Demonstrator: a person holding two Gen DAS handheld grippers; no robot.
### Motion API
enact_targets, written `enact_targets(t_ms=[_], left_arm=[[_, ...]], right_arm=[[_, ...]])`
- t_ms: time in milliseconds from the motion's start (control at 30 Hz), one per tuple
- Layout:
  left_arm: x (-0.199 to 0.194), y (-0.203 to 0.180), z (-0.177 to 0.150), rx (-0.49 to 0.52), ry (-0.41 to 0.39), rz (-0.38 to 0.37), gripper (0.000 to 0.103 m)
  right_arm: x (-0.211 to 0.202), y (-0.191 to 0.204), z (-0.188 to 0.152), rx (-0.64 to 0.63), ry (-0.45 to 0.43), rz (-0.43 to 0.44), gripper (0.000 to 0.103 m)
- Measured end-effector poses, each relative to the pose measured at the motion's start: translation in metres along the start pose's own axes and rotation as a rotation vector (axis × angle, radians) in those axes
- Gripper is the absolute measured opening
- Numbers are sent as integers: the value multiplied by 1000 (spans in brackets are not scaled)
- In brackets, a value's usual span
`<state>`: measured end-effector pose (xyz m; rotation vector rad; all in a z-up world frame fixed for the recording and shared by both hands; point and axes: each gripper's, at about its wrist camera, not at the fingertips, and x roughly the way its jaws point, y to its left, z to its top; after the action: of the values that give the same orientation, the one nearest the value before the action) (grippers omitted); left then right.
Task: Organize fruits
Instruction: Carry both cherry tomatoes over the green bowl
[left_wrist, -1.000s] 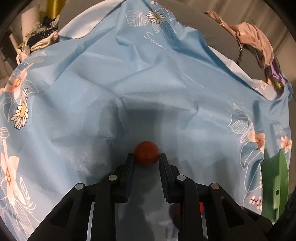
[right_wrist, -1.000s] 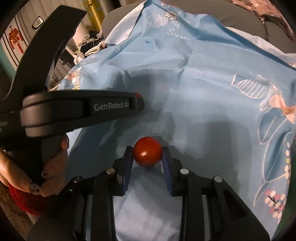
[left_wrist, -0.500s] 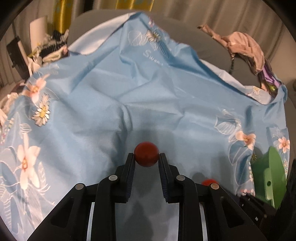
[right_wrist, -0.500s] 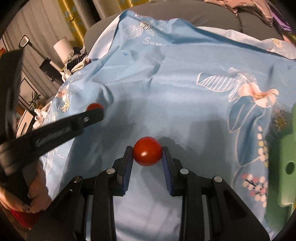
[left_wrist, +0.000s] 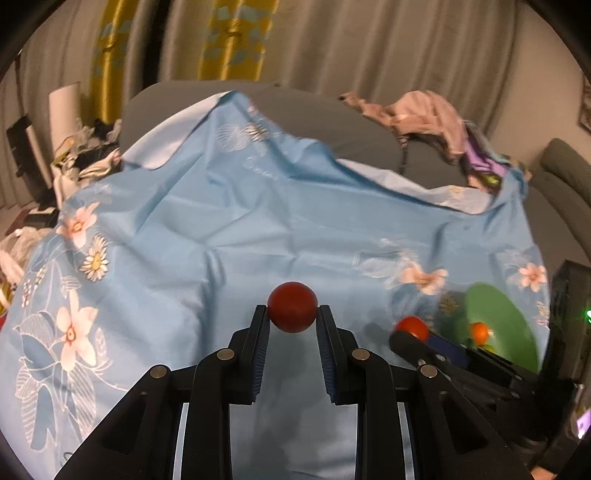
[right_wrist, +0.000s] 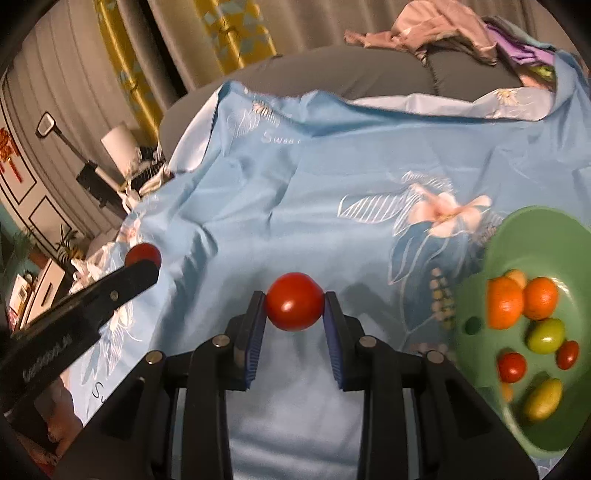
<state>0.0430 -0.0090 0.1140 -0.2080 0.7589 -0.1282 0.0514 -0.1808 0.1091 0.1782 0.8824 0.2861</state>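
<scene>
— Two tomatoes were up at once, weren't they?

— Yes. The left claw (left_wrist: 292, 314) was clamped on a dark red tomato (left_wrist: 292, 306), and the right claw (right_wrist: 294, 301) pinched a brighter red tomato (right_wrist: 294, 301), both clear of the blue floral sheet (left_wrist: 258, 221).

— Which step was that, in your judgement?

— The carry, I'd say: fruit picked, not yet dropped. The green bowl (right_wrist: 535, 225) sat at three o'clock of the right claw, already holding two oranges (right_wrist: 522, 302), a green tomato (right_wrist: 546, 334), small red ones (right_wrist: 511, 367) and a yellowish fruit (right_wrist: 543, 402).

— So what did the next move call for?

— Swinging the right claw toward three o'clock, over the rim, then easing its grip low so the tomato wouldn't bounce off the pile. The left would have to follow.

— Anything in the way?

— Mostly each other. From the left wrist, the right claw lay at four o'clock, between it and the bowl. The heaped clothes (left_wrist: 424, 114) at one o'clock stayed well apart.
</scene>
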Motion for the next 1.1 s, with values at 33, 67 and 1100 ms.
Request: enact_targets(t_ms=[33,67,1100], left_arm=[[-3,-4,-1,10,-9,-2,26],[-6,-7,-1,20,-18,0,26],[-23,-155,-21,252,-105,-184,26]], right_arm=[[-5,-2,1,3,-13,-2,32],[-11,-3,2,5,-28,-6,32],[-122,-103,6,178,-280,-174,32]])
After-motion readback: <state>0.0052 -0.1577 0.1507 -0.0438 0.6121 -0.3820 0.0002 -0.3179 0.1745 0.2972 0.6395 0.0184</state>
